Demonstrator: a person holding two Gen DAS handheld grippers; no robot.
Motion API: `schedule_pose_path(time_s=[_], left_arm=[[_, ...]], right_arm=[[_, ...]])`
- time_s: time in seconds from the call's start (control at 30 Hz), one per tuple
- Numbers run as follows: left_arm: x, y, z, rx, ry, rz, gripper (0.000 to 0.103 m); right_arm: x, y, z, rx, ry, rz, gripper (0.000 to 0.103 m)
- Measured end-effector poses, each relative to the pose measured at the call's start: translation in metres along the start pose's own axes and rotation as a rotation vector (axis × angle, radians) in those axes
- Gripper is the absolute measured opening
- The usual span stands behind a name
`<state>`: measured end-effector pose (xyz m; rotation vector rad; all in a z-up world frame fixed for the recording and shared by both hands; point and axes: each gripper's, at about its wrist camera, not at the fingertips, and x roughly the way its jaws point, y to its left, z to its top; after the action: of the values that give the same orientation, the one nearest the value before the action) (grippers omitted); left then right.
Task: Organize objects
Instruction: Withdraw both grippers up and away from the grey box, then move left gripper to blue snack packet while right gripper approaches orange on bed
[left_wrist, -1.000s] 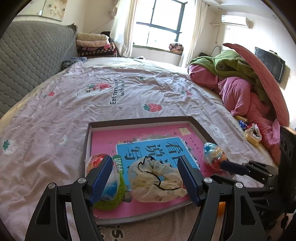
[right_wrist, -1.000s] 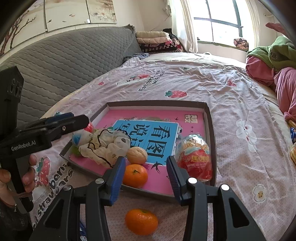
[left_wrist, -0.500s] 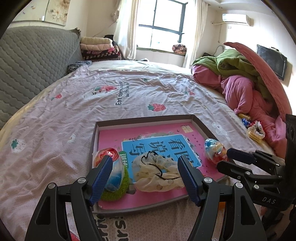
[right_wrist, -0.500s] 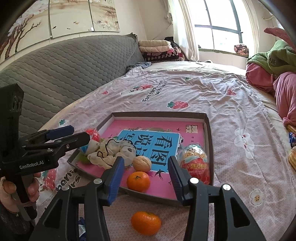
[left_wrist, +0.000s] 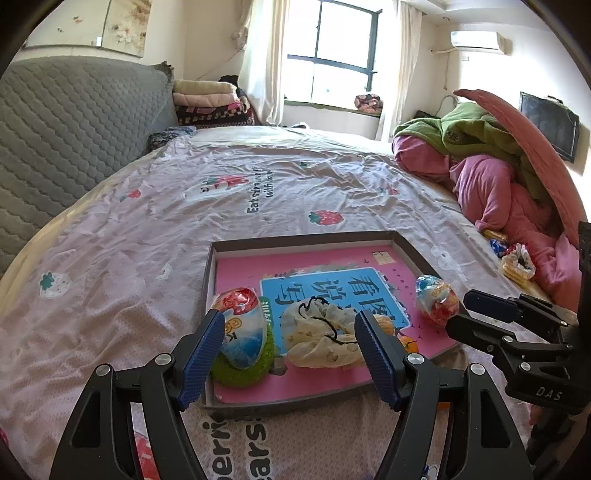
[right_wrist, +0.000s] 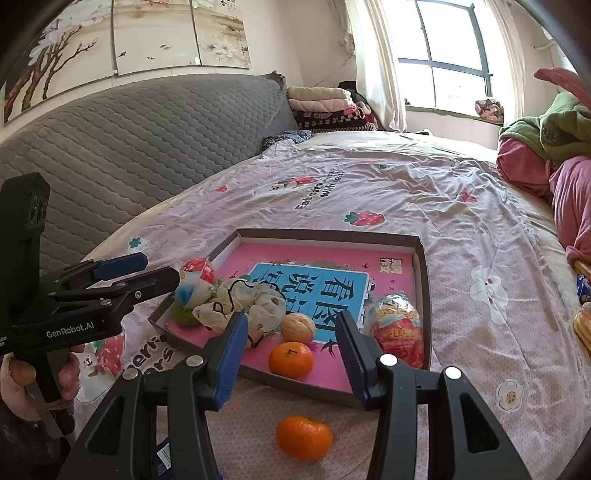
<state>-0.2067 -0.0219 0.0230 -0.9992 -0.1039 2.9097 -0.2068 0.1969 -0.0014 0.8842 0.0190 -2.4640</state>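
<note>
— Is the tidy-up done?
— Not yet, I think. The box (right_wrist: 421, 258) on the bed (right_wrist: 406, 192) has one orange (right_wrist: 290, 360), a walnut (right_wrist: 297, 327) and snacks. Another orange (right_wrist: 304, 437) lies outside, just beside it.
— And the claws?
— The right claw (right_wrist: 290, 358) and left claw (left_wrist: 290, 356) are both wide apart, holding nothing.

Both cameras sit low and near over the bed (left_wrist: 110, 280), looking toward the far window (right_wrist: 458, 70). Both views share the tray (left_wrist: 306, 237) (right_wrist: 424, 280), seen from its near-left and near-right corners.
</note>
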Motion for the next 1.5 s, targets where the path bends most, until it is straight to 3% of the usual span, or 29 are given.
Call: schedule_pose_path(time_s=[0.53, 1.5], left_arm=[[-0.017, -0.008, -0.009, 0.02, -0.016, 0.004, 0.074], [-0.053, -0.029, -0.064, 0.022, 0.038, -0.039, 0.074]], right_arm=[[-0.013, 0.005, -0.007, -0.003, -0.019, 0.018, 0.061], [-0.033, 0.013, -0.036, -0.016, 0.0, -0.064, 0.064]])
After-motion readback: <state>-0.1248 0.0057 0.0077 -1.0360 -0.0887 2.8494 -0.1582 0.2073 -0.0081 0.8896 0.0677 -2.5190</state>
